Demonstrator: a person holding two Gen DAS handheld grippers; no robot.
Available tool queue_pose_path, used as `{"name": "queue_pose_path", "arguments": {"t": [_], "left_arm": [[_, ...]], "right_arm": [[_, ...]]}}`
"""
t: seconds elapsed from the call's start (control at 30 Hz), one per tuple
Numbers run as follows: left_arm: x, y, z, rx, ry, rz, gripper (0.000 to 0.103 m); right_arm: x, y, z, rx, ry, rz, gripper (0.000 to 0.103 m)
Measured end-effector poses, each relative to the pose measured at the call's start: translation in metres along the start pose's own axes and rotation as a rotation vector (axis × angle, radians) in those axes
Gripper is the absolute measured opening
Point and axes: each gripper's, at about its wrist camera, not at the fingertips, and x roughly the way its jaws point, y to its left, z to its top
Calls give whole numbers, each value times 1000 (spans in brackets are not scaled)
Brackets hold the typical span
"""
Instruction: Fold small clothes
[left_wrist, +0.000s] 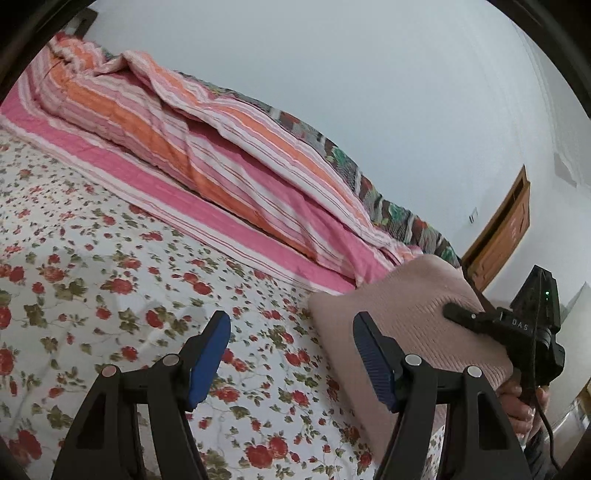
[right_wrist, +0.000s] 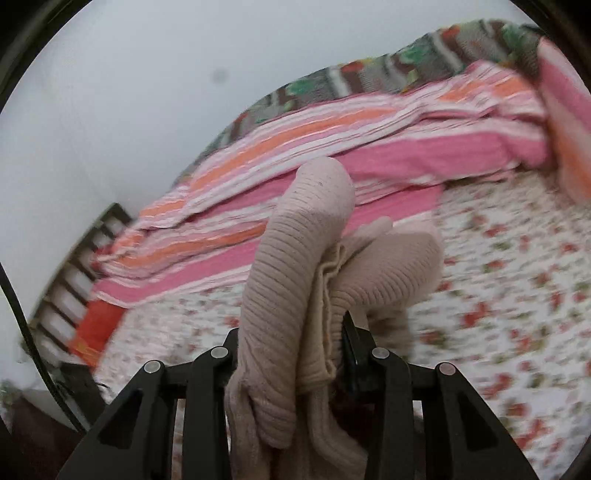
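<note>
- Looking down the left gripper (left_wrist: 291, 354): its blue-padded fingers (left_wrist: 210, 354) are spread wide, nothing between them, hanging over the floral sheet (left_wrist: 110, 280).
- Just right of that gap sits the beige knit (left_wrist: 399, 314), a ribbed garment bunched up off the sheet, partly hidden behind the right-hand finger.
- And there's the right gripper (left_wrist: 461, 314) coming in from the edge, one black finger laid across the top of the knit, a hand (left_wrist: 524, 406) wrapped round its handle below.
- Behind all this, a striped quilt (left_wrist: 207, 147) in pink and orange lies heaped along the far side of the bed, a patterned blanket (left_wrist: 354, 170) peeking out past it, a wooden door (left_wrist: 506, 232) on the pale wall.
- Over to the right wrist view, and it's blurry: the knit (right_wrist: 295, 266) fills the middle, draped in thick folds right over the gripper (right_wrist: 295, 343).
- The fingers are clamped in on the knit, the cloth covering nearly all of them; only the dark edge of one finger (right_wrist: 349, 347) shows.
- Beyond the cloth: floral sheet (right_wrist: 517, 277), striped quilt (right_wrist: 332, 147), and a slatted bed frame (right_wrist: 70, 295) at the left.
</note>
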Motion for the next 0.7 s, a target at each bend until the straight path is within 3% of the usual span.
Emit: {"name": "queue_pose_path", "arguments": {"t": [0.1,0.17,0.33,0.37,0.43,0.57,0.7], "left_arm": [[4,5,0,-32,15,-11,67],[9,3,-1,-23,25,-5,67],[21,-6,-8,19,72,5,67],[24,-10,-11,36,85,10,67],[29,-17,-17,74,106,26,67],[37,-32,-35,180,132,63,67],[41,-45,-52,266,161,86,67]], "right_arm": [[9,-3,-5,77,-39,194,37],[22,-25,-13,157,-50,244,37],[74,-100,-45,243,133,34,39],[77,-112,-49,260,150,29,43],[64,-124,-49,253,122,65,47],[28,-106,-42,29,21,-13,48],[19,-87,-48,-126,32,35,48]]}}
